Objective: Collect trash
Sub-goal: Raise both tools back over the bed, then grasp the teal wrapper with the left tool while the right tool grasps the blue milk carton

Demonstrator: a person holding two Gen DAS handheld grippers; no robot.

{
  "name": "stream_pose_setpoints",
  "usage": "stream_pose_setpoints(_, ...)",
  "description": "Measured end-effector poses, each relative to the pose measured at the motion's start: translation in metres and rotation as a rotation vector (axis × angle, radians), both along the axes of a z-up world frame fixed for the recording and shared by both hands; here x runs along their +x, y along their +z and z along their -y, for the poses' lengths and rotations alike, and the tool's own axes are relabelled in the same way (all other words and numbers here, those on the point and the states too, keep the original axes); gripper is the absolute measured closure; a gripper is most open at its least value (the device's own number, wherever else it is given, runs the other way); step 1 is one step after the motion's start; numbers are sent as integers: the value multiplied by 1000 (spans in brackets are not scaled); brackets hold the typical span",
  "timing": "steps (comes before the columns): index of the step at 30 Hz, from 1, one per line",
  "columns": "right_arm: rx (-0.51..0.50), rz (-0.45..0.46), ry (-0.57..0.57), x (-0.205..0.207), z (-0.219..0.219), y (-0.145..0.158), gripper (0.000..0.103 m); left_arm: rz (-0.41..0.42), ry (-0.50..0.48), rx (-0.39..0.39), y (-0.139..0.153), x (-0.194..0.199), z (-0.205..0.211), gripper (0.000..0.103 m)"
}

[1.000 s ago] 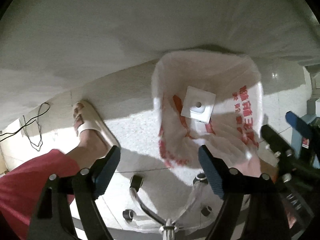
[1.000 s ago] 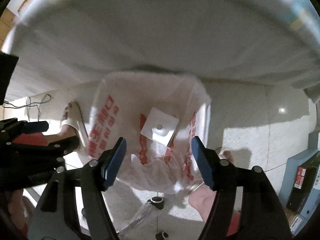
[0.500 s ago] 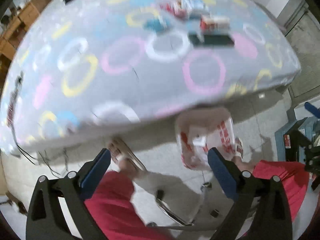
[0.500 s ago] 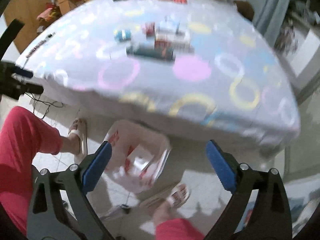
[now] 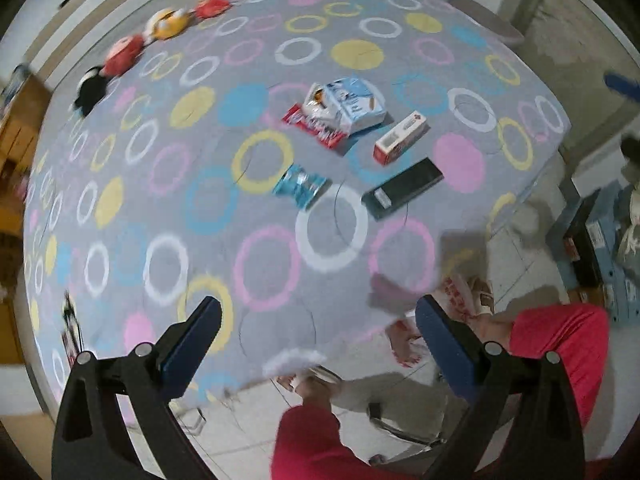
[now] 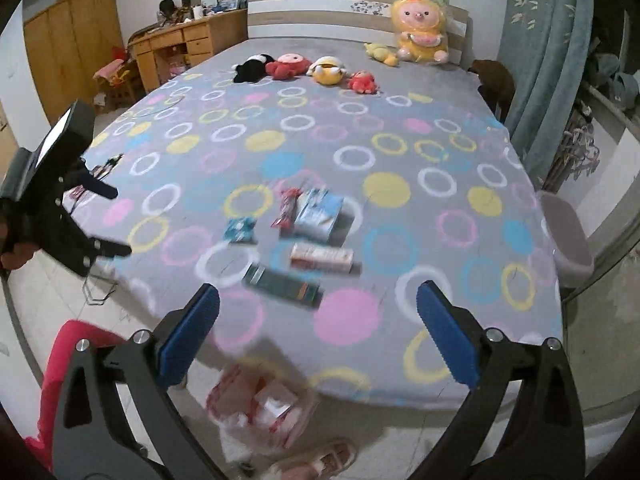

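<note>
Trash lies in a group on the circle-patterned bed: a blue-white snack bag, a red wrapper, a small blue packet, a red-white box and a dark flat box. A white bag with red print sits on the floor at the bed's foot, with a white box inside. My left gripper and right gripper are open and empty, above the bed's near edge.
Plush toys lie in a row near the headboard. A wooden desk and wardrobe stand at the left, a curtain at the right. A grey stool stands beside the bed. My red-trousered legs and sandals are below.
Both grippers have risen from over the floor bag and tilted up, so the bed top and the trash came into view. Both stayed open and empty.
</note>
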State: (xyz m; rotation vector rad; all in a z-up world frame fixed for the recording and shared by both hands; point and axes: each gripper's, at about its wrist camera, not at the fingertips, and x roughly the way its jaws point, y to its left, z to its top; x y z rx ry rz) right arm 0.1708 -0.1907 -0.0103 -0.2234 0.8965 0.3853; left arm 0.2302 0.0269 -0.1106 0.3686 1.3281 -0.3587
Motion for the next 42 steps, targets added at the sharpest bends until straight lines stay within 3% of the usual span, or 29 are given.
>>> stream_pose_setpoints(5, 10, -48, -8, 58, -8, -7, 6, -81, -10, -40, -25, 52, 9, 8)
stream_pose_setpoints(11, 47, -158, -4, 109, -27, -27, 6, -120, -12, -63, -50, 85, 18, 8)
stream_pose_setpoints(17, 37, -247, -13, 145, -53, -63, 6, -157, -56, -41, -85, 111, 31, 8)
stream_pose_setpoints(25, 35, -372, -74, 198, -80, -136, 7, -184, -84, -10, -131, 131, 29, 8)
stream_pose_setpoints(30, 11, -407, -121, 228, -85, -173, 7, -185, -97, 2, -148, 139, 27, 8)
stream_pose_setpoints(42, -35, -429, -194, 258, -87, -222, 7, -176, -99, -5, -181, 152, 23, 11)
